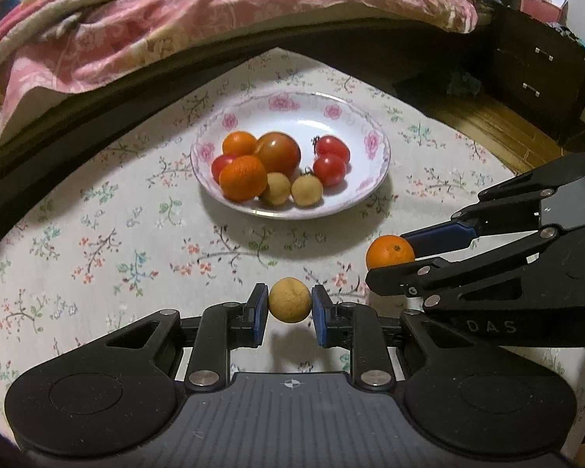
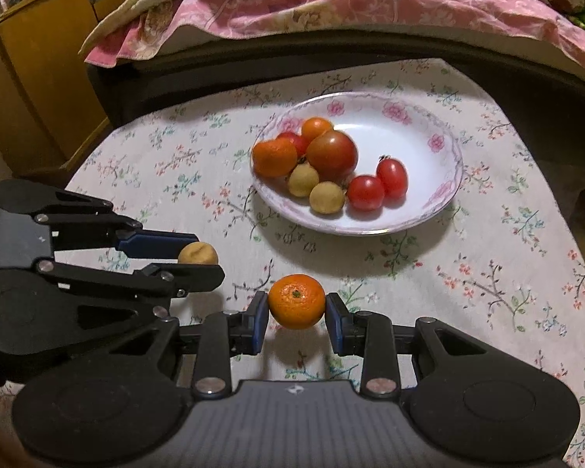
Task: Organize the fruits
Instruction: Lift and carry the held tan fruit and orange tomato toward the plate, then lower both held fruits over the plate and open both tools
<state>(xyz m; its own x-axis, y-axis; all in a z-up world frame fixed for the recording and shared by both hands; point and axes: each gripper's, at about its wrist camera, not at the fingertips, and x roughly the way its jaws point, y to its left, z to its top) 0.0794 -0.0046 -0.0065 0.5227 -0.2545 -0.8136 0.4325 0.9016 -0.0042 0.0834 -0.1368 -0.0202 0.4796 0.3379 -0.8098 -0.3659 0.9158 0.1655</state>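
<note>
A small tan round fruit (image 1: 290, 299) sits pinched between the blue pads of the left gripper (image 1: 290, 306), lifted off the flowered tablecloth (image 1: 97, 241) — a soft shadow lies beneath it. Just to its right, the right gripper (image 2: 297, 308) is closed on a small orange (image 2: 296, 301), also held clear of the cloth. Both fruits hang at the near side of the table; the flowered plate (image 1: 366, 179) lies farther off, already carrying two oranges, a large tomato, several small red tomatoes and two more tan fruits.

The risks, as I judge them, come from crowding. The two grippers are close together, so moving both toward the plate at once could knock fingers and jar a fruit loose. Each fruit is round and held only at two points — a slight easing of the squeeze would let it roll off across the cloth, perhaps over the table's edge. The plate's left half is packed, so a fruit let go from a height there could strike the pile and scatter the small tomatoes; the bare right and far part of the plate looks the safer landing.
</note>
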